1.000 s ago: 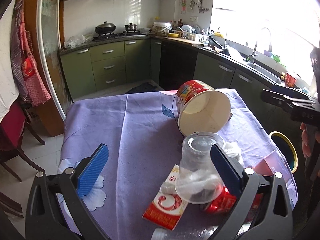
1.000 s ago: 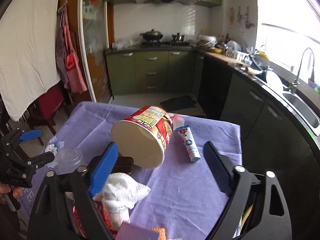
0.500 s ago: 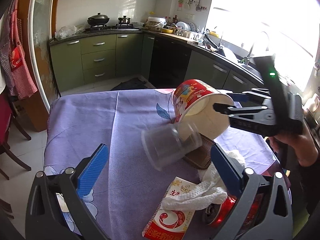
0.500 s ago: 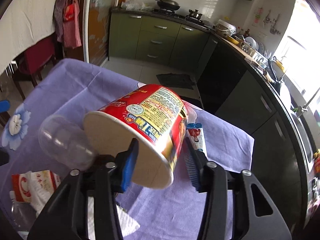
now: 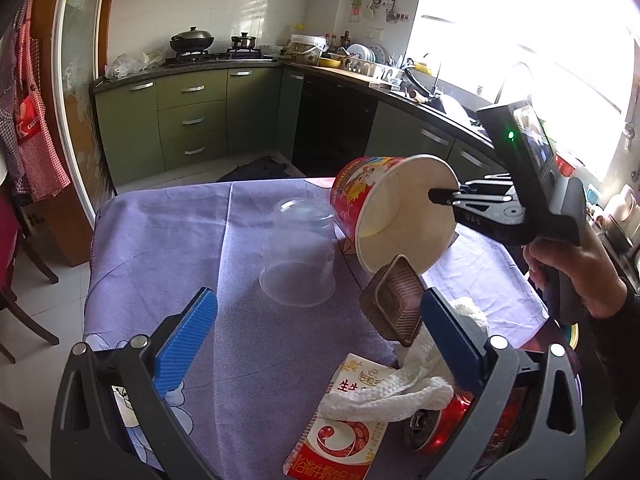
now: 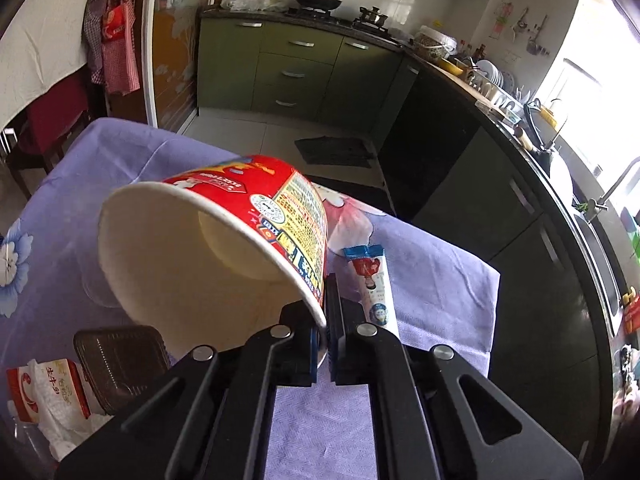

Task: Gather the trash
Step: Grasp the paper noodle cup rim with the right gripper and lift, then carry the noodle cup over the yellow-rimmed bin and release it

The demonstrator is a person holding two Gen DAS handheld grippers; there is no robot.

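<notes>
A big red paper noodle bowl (image 6: 224, 240) lies on its side on the purple tablecloth (image 6: 432, 280), mouth toward the cameras. My right gripper (image 6: 323, 320) is shut on the bowl's rim, one pad inside and one outside; it reaches the bowl (image 5: 384, 208) from the right as my right gripper (image 5: 434, 195) in the left wrist view. My left gripper (image 5: 316, 336) stands open, empty, over the table's near part. Between its fingers I see a clear plastic cup (image 5: 298, 256) upside down, a brown plastic tray (image 5: 394, 306), a white tissue (image 5: 392, 392), a red-white carton (image 5: 340, 428) and a red can (image 5: 444, 424).
A blue-white tube (image 6: 372, 280) lies on the cloth to the right of the bowl. Green kitchen cabinets (image 5: 188, 120) and a dark counter with a sink (image 6: 560, 184) run behind and right. A wooden chair (image 5: 16, 280) stands at the left. A hand (image 5: 576, 268) holds the right gripper.
The right gripper came down onto the bowl and its jaws closed on the rim. The clear cup tumbled away from the left gripper and now stands upside down farther back.
</notes>
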